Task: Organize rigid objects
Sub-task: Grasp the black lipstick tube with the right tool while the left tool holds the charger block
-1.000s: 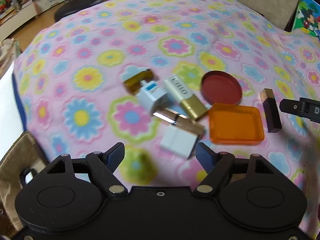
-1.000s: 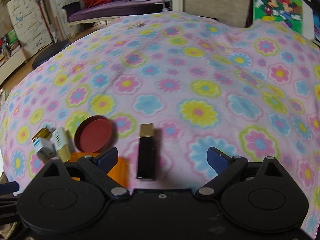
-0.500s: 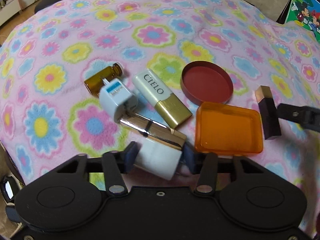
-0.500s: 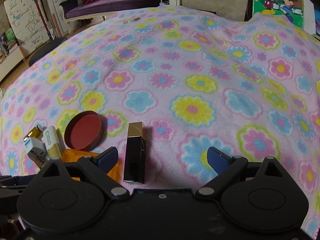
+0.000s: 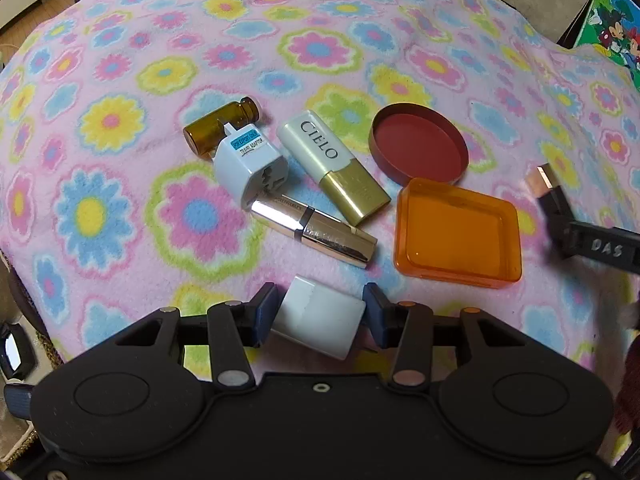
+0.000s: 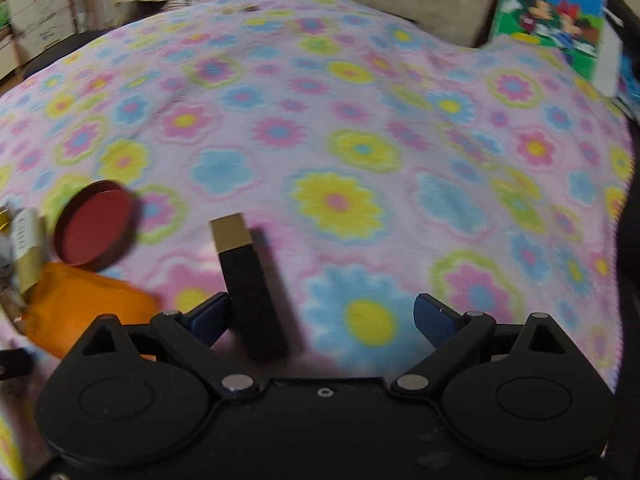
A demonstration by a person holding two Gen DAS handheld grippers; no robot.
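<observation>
Since a second ago the left gripper [image 5: 319,316] has dropped onto the white block [image 5: 320,322] and its jaws, then spread wide, have closed on it; the blue pads now press its two sides. That block is a plain white, rounded box, lying tilted between the fingers on the flowered pink blanket [image 5: 120,80].

Beyond it, from left to right, lie a small amber bottle [image 5: 218,128] on its side, touching a white travel adapter [image 5: 250,164] with a blue label; a shiny gold lipstick tube [image 5: 316,232] just in front of the adapter; and a white-and-gold tube marked CIELO [image 5: 332,164]. Next come a round dark-red lid [image 5: 420,144], hollow side up with nothing in it, and touching its near edge an orange rectangular tray [image 5: 458,232], likewise with nothing in it.

Further right, the right gripper [image 6: 322,316] has sunk toward the black lipstick [image 6: 250,292] with its gold end. Its jaws stand wide apart. The black lipstick lies between them, close against the left finger and well clear of the right one; whether that left pad touches it cannot be told through the blur.
</observation>
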